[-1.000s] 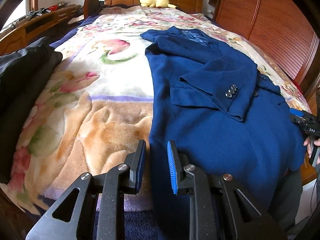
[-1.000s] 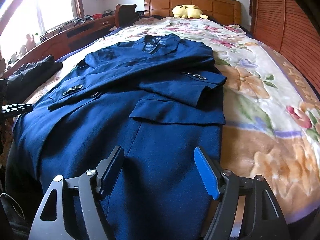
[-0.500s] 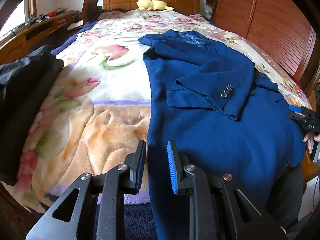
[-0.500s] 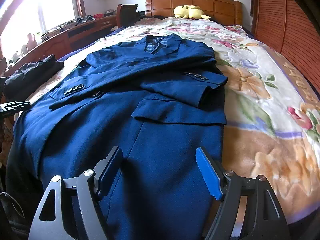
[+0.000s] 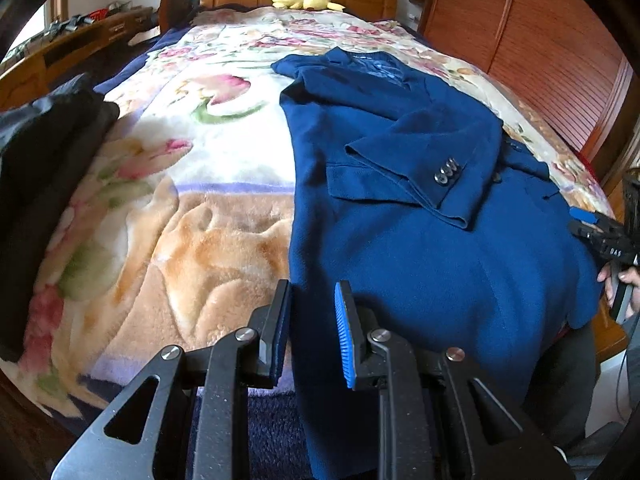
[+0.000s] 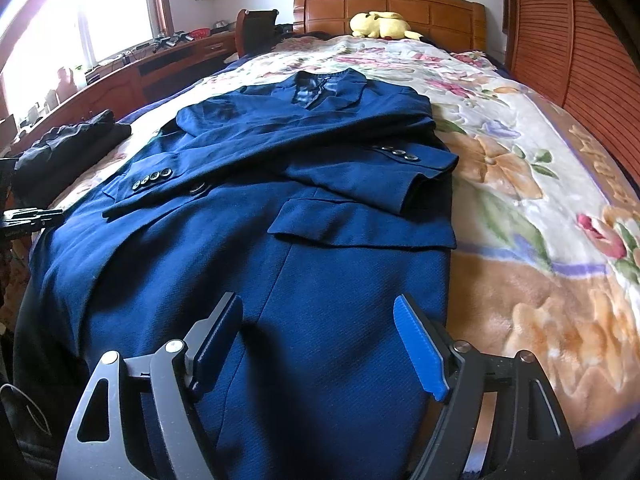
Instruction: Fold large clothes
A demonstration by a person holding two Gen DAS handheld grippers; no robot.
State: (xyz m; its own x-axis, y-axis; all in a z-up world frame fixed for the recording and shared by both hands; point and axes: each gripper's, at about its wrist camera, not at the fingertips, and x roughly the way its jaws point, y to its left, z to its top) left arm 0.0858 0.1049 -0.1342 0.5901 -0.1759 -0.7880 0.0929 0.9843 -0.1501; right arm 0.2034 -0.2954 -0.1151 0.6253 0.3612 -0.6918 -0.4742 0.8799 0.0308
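A large navy blue coat [image 5: 400, 240] lies face up along the flowered bed blanket [image 5: 200, 220], collar towards the headboard. Both sleeves are folded across its chest, cuff buttons showing. My left gripper [image 5: 312, 286] hovers over the coat's left edge near the hem, open by a narrow gap with nothing pinched. In the right wrist view the coat [image 6: 320, 272] fills the middle. My right gripper [image 6: 317, 300] stands wide open just above its lower part, nothing between the pads. Each gripper also shows at the other view's edge: the right gripper [image 5: 592, 224] and the left gripper [image 6: 36, 216].
A dark garment [image 5: 40, 152] lies bunched at the bed's left side. A yellow plush toy [image 6: 380, 24] rests by the wooden headboard [image 6: 388, 4]. A louvred wooden wardrobe [image 5: 540, 60] lines the right side, a cluttered desk [image 6: 140, 76] the left. A hand [image 5: 624, 280] grips the right tool.
The right gripper's jaws have spread a little wider. Both hands stay roughly where they were and the coat has not moved.
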